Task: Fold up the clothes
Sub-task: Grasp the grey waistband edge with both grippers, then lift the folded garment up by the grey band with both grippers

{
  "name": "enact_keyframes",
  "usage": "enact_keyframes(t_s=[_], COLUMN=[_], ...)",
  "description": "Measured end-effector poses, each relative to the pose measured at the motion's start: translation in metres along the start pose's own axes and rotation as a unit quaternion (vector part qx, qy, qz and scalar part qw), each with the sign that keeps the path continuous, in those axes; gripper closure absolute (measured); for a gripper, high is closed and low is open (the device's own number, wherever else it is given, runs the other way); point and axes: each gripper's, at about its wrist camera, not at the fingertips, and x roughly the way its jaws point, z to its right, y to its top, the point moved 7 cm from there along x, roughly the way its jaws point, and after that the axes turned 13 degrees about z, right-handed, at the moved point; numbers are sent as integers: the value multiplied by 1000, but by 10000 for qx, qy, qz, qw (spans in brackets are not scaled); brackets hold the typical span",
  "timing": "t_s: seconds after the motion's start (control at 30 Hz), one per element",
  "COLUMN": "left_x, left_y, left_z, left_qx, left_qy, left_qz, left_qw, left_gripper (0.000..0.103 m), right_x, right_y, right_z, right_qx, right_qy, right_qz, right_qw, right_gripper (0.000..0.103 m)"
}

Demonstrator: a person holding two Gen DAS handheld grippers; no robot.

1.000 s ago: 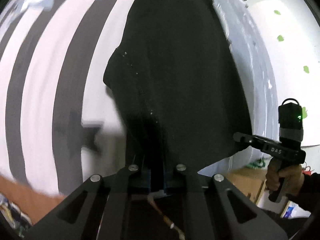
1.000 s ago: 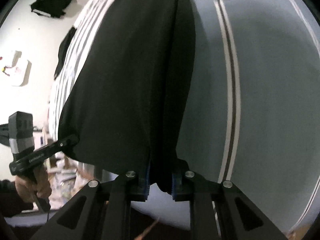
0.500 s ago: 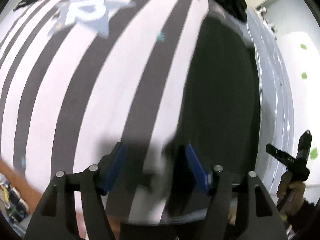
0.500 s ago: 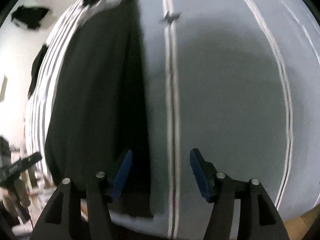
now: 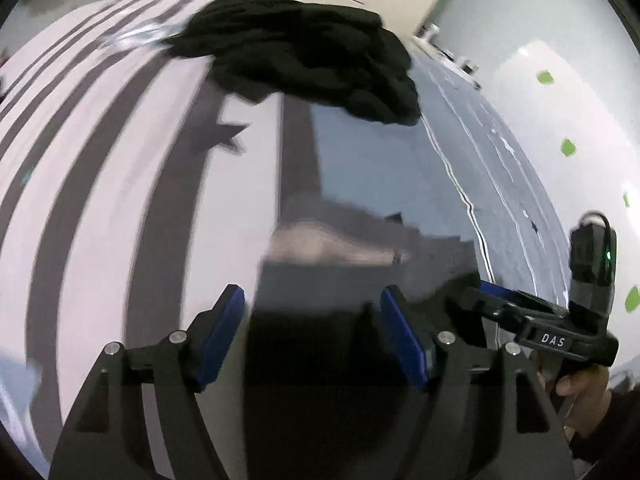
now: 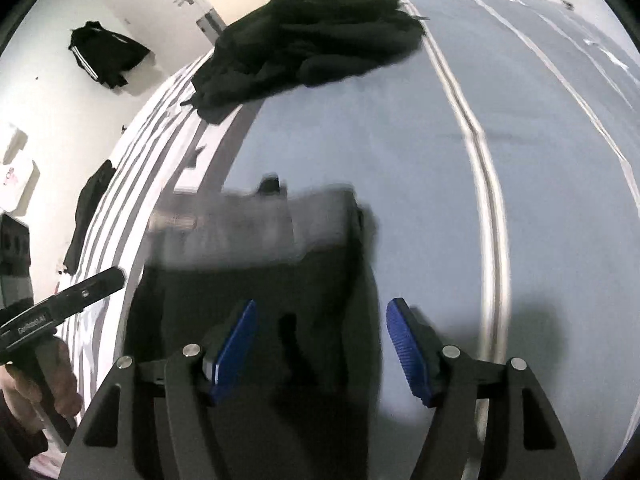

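both grippers empty and spread. left gripper (image 5: 312, 336) has blue pads apart with nothing pinched; right gripper (image 6: 322, 344) the same. jaws on both have just been opening, and the folded dark garment (image 5: 360, 280) lies under and ahead of them, not clamped by either

landmark = that folded dark garment, motion-blurred in both views. it sits flat on the bed (image 6: 420, 160) across the seam where the striped cover (image 5: 100, 200) meets the plain blue-grey sheet (image 6: 420, 160). left gripper hovers over its near edge toward the striped side, right gripper over its near edge toward the blue-grey side. far edge of the garment runs crosswise to both grippers, so its long axis looks side to side; blur makes this a judgement

key relation: pile of unfolded black clothes (image 6: 312, 48) lies well beyond the folded garment's far edge, straight ahead of both tools, on the same seam. from the left view the pile (image 5: 304, 52) is ahead and a bit right; from the right view ahead and a bit left, so it sits roughly between the two. neither hand clearly nearer, cannot tell

right gripper seen from the left view (image 5: 532, 320) just beside the folded garment's right side, hand (image 5: 576, 388) on its handle. another black garment (image 6: 106, 56) lies off the bed, far left of the pile

likely next: reach forward past the folded piece to the pile
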Motion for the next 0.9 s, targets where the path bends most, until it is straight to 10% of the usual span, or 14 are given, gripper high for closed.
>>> enact_keyframes(t_s=[0.2,0.57,0.7,0.9], left_x=[36,49,55,54], left_y=[-4,-14,-15,-14], left_z=[3,21,28,33], left_qx=[88,-84,-75,-108], left_qy=[110,-311,-461,-1072], left_qz=[-452,-937,-1106,-1285], left_qw=[9989,9951,9928,9858], left_gripper=[28,9,11,41], right_x=[64,62,66,67], right_y=[19,12,10,9], right_z=[-23,-34,-41,-48], right_qx=[-151,-213,-238,-115], right_qy=[206,867,1009,1392], right_qz=[-301,-610,-720,-812], right_qw=[9992,9941,9920,9869], right_gripper=[30,19,17,17])
